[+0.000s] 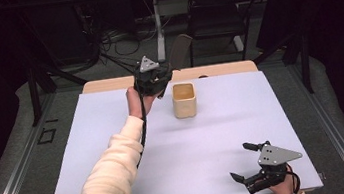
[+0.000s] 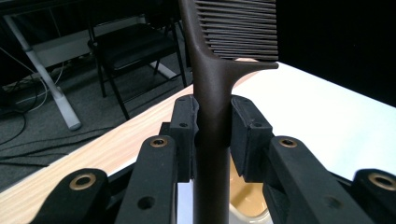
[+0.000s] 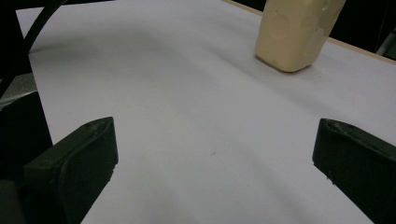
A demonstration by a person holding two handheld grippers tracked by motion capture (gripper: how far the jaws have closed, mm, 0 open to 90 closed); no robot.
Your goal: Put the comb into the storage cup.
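Left gripper view: unmarked comb point(image 2: 219, 60) clamped.

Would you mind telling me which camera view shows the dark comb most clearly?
The left gripper view: the comb stands close up, its handle clamped between the jaws of the left gripper, teeth visible above. In the high view it is a small dark sliver rising from that gripper.

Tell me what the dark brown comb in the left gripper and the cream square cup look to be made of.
Dark brown comb: likely moulded plastic, matte, with thin even teeth. Cream square cup: probably plastic or ceramic, smooth with a soft sheen and rounded corners; hard to tell which.
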